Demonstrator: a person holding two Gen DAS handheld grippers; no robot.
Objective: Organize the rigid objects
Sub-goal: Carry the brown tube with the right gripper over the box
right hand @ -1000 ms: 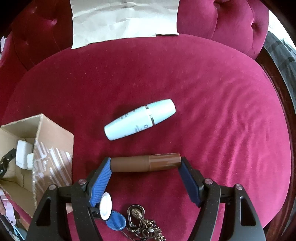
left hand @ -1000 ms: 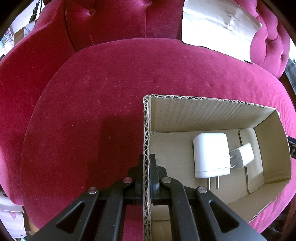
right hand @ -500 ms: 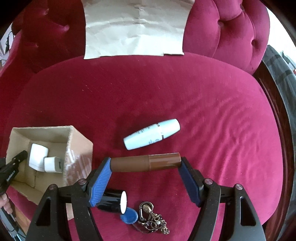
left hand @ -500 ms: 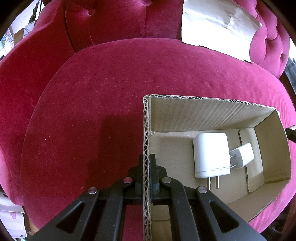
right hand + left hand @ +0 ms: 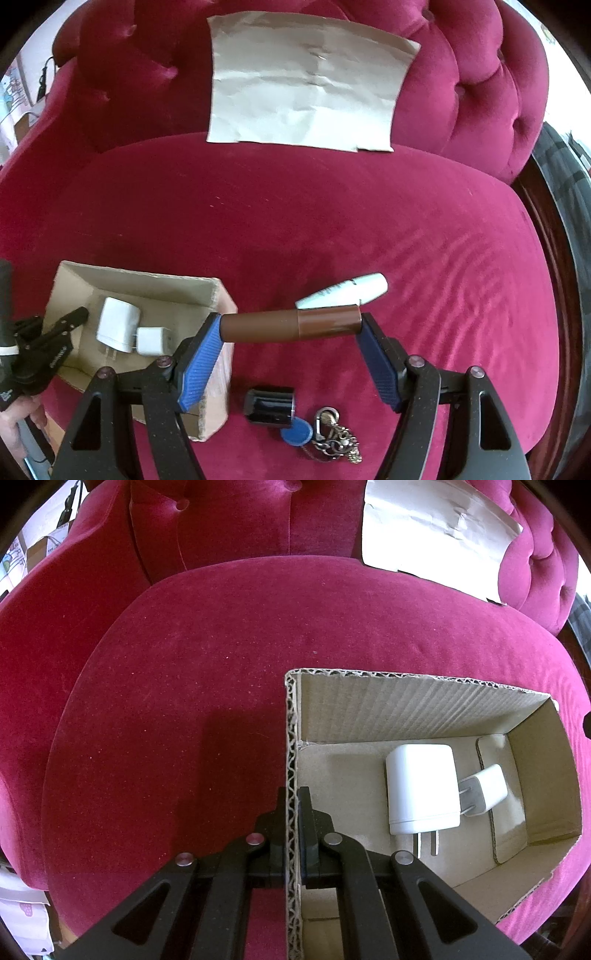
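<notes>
My left gripper point(image 5: 294, 797) is shut on the near left wall of an open cardboard box point(image 5: 406, 709) on a red velvet seat. Inside lie a large white charger point(image 5: 421, 786) and a small white charger point(image 5: 487, 786). My right gripper point(image 5: 290, 328) is shut on a brown tube point(image 5: 291, 326), held by its ends above the seat. The box point(image 5: 147, 284) stands to its left with both chargers point(image 5: 118, 325) inside. A pale blue tube point(image 5: 343, 295) lies on the seat behind the brown one.
A black cylinder point(image 5: 269, 404), a blue tag point(image 5: 295, 432) and a metal keychain point(image 5: 336, 439) lie near the seat's front edge. A crumpled paper sheet point(image 5: 306, 85) leans on the tufted backrest. The left gripper point(image 5: 48, 354) shows at the box's left wall.
My right gripper has lifted the brown tube off the seat and drawn back, up and toward the box. The left gripper has kept its hold on the box wall.
</notes>
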